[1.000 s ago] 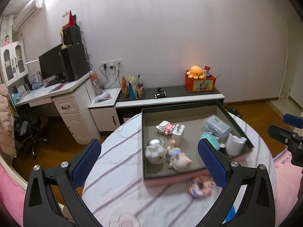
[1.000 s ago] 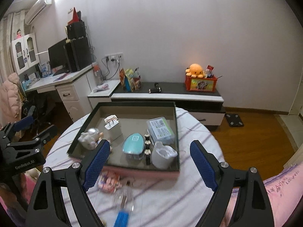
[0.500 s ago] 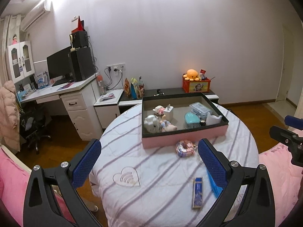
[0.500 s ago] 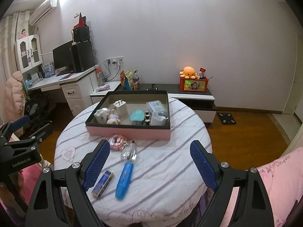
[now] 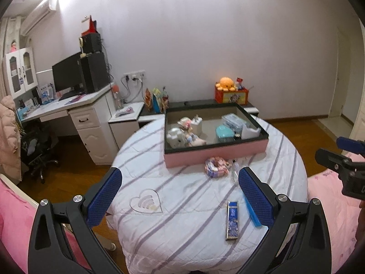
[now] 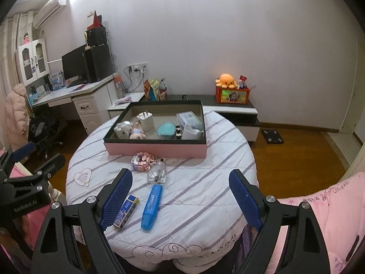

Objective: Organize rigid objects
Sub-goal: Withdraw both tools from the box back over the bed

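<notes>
Both the left gripper [image 5: 180, 196] and right gripper [image 6: 181, 197] gaped wide, empty; just ahead of the right lay a stiff, light-looking blue marker [image 6: 151, 206], best pinched midway.

Dim warm indoor light, ceiling glare top left, strong fisheye bending, dark vignetted corners, perhaps slight blur

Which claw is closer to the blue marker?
Right, by a little. The blue marker lies between the right claw's open fingers, toward its left one. In the left view it sits beside the left claw's right finger.
</notes>
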`<state>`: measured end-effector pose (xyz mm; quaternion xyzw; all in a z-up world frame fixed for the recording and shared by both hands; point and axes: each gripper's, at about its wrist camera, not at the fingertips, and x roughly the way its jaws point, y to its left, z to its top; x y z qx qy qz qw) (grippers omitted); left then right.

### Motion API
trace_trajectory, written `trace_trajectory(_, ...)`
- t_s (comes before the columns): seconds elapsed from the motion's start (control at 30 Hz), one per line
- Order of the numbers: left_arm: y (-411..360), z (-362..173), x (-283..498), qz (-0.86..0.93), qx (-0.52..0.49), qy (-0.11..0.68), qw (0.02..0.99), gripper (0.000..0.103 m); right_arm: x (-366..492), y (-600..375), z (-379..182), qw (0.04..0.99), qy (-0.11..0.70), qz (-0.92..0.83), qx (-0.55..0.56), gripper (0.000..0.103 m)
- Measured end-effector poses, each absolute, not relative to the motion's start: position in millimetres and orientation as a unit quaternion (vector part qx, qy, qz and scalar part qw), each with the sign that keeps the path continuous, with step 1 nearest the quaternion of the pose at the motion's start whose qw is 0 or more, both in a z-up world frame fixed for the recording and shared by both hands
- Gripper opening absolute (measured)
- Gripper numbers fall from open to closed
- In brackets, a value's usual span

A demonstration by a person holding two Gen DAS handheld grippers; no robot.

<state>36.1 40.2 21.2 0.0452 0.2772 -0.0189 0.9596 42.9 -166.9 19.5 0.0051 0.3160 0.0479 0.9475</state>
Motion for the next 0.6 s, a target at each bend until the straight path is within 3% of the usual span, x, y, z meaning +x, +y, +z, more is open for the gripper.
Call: trace_trajectory(0.6,8,-66,66,-0.055,0.077,0.418,0.904,0.103,72,-149,-63,0.892,0.449,0.059,-0.016,0.088)
